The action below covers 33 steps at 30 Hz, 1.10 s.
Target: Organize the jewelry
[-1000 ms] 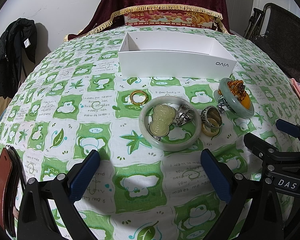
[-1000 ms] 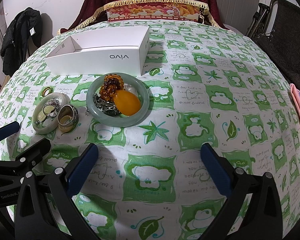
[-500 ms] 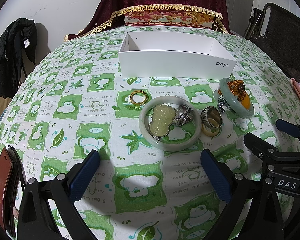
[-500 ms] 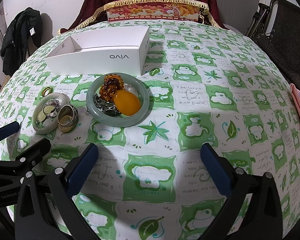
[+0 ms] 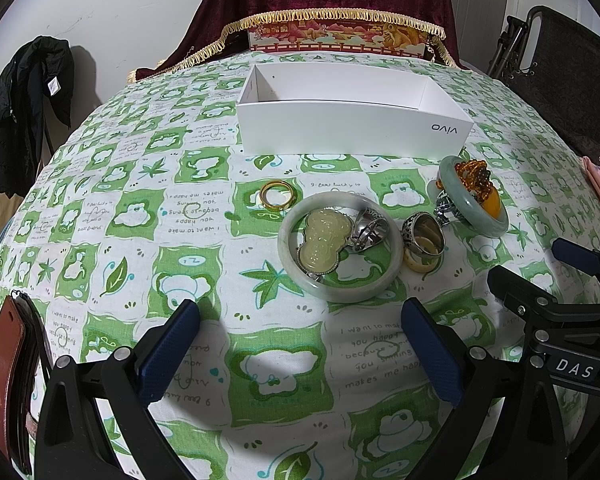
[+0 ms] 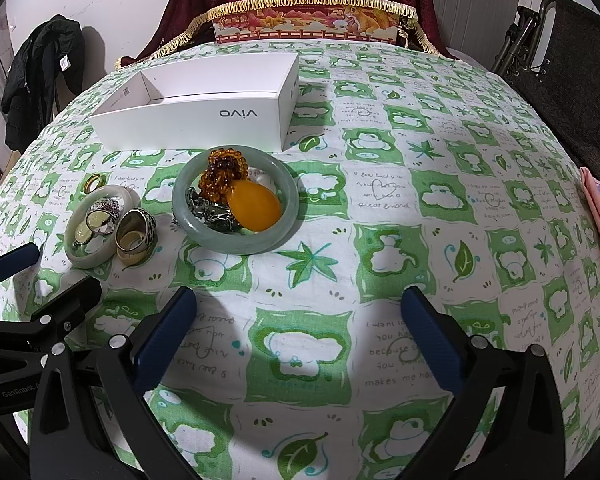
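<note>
Jewelry lay beside a white open cardboard box [image 5: 354, 130] on the green-checked worktop [image 6: 420, 200]: pale jade bangle [image 5: 340, 246], grey-green bangle [image 6: 236, 200]. Left tool [image 5: 300, 354] and right tool [image 6: 300, 342] hovered wide, empty.

My desk [image 5: 112, 216] has a green-white cloth; directly on it lie a white box [image 5: 352, 128], two jade bangles [image 5: 340, 248] [image 6: 236, 200], a gold ring [image 5: 278, 196] and two stacked rings [image 5: 422, 242].

The orange pendant [image 5: 491, 203] sits half hidden behind the green bangle [image 5: 473, 202]; the box floor stays unseen.
</note>
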{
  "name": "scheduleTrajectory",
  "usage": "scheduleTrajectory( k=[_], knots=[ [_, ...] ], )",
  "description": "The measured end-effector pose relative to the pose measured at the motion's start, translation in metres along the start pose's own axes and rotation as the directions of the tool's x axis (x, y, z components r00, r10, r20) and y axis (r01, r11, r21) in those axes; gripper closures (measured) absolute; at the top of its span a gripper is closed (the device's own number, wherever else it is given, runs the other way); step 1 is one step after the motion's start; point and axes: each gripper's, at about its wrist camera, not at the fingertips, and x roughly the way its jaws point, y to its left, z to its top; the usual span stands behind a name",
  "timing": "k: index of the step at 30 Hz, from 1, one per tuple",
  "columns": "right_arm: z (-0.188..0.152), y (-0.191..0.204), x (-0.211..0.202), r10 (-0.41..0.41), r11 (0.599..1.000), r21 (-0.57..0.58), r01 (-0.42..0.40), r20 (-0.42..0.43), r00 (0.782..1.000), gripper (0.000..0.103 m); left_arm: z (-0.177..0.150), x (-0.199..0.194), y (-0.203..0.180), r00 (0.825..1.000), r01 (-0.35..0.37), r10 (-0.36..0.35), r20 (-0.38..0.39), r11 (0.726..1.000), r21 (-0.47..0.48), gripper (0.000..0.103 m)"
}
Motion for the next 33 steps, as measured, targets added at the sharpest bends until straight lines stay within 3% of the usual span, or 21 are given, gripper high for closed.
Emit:
scheduleTrajectory(
  k=[24, 29, 33],
  knots=[
    [0.0, -0.001, 0.0, -0.001, 1.0, 0.004, 0.001, 0.0, 1.0, 0.004, 0.0, 0.0, -0.001, 1.0, -0.002, 0.002, -0.002, 1.0, -0.005, 0.003],
    [0.0, -0.001, 0.0, 0.019, 0.999, -0.026, -0.02, -0.003, 1.0, 0.004, 0.003, 0.002, 0.004, 0.998, 0.056, -0.055, -0.014, 0.996, 0.066, 0.003],
    [0.012, -0.002, 0.006, 0.055, 0.995, -0.078, -0.056, -0.017, 0.998, 0.004, 0.012, 0.007, 0.008, 0.995, 0.099, -0.099, -0.002, 0.993, 0.071, 0.003]
  ],
)
